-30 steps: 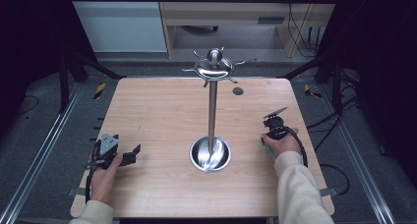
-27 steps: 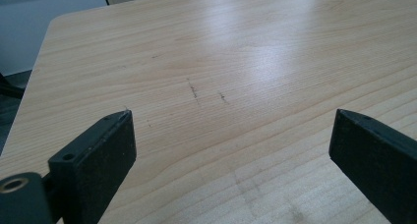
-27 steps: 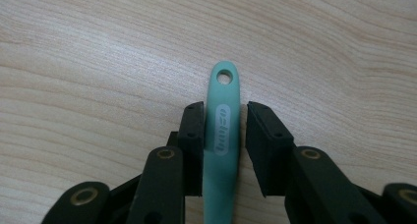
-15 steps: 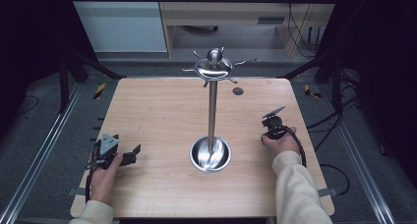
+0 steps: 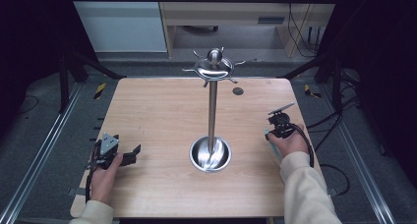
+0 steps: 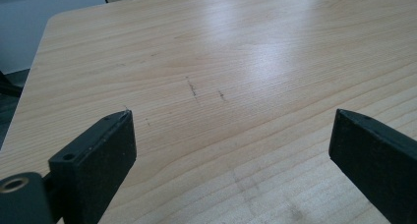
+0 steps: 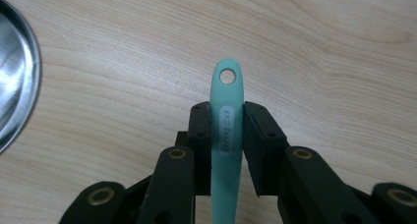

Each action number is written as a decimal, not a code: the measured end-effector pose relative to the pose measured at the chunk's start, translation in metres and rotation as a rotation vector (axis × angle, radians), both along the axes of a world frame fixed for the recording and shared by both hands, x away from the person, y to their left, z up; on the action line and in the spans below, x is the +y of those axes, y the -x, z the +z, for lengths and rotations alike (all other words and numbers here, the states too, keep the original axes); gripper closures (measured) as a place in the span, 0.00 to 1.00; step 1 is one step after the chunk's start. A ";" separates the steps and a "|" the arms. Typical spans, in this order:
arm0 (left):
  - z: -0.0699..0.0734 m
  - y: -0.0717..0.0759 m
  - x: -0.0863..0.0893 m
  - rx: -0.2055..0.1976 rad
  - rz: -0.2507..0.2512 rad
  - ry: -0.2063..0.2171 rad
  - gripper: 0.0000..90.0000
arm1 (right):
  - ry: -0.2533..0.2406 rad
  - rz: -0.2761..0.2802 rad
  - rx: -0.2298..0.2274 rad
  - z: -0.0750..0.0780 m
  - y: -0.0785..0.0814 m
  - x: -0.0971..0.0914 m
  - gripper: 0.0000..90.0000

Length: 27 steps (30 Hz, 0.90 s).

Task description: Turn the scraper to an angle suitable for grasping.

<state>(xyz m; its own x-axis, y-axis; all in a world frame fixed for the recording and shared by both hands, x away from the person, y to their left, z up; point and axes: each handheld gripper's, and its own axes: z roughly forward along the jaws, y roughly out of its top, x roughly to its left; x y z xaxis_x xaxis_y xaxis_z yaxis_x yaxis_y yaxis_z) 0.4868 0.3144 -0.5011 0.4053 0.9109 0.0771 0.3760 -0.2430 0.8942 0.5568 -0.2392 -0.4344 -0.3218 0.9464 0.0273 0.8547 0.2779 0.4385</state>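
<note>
A mint-green utensil handle (image 7: 226, 94) with a hanging hole at its end sticks out between the jaws of my right gripper (image 7: 227, 122), which is shut on it just above the wood. In the high view that right gripper (image 5: 273, 131) is at the table's right side, right of the steel hook stand (image 5: 212, 101). The stand has a round dish base (image 5: 210, 154) and a ring of hooks (image 5: 214, 67) on top. My left gripper (image 5: 134, 154) rests near the front left, held by a hand. Its jaws stand wide apart over bare wood in the left gripper view (image 6: 231, 145).
The wooden table (image 5: 157, 116) has a small dark round spot (image 5: 238, 91) at the back right of the stand. The dish base's rim (image 7: 14, 86) lies left of the held handle. Metal frame rails (image 5: 44, 150) run along both sides of the table.
</note>
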 end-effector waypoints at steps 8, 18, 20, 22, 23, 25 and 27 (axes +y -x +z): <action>0.000 0.000 0.000 0.004 -0.001 0.000 0.04 | -0.029 -0.013 -0.060 0.029 0.014 -0.018 0.83; 0.000 0.000 0.000 0.005 0.000 0.000 0.04 | -0.068 0.017 -0.178 0.065 0.030 -0.025 0.83; 0.000 0.000 0.001 0.001 0.006 0.002 0.04 | -0.067 0.028 -0.189 0.068 0.031 -0.024 0.83; 0.000 0.000 0.001 -0.001 0.007 0.007 0.04 | -0.060 0.041 -0.206 0.073 0.033 -0.022 0.83; 0.000 0.001 0.001 -0.003 0.009 0.011 0.04 | -0.063 0.044 -0.214 0.076 0.034 -0.020 0.83; 0.000 0.001 0.002 -0.004 0.009 0.014 0.04 | -0.067 0.053 -0.231 0.081 0.035 -0.018 0.83; 0.000 0.001 0.002 -0.004 0.008 0.013 0.04 | -0.077 0.061 -0.243 0.085 0.036 -0.016 0.83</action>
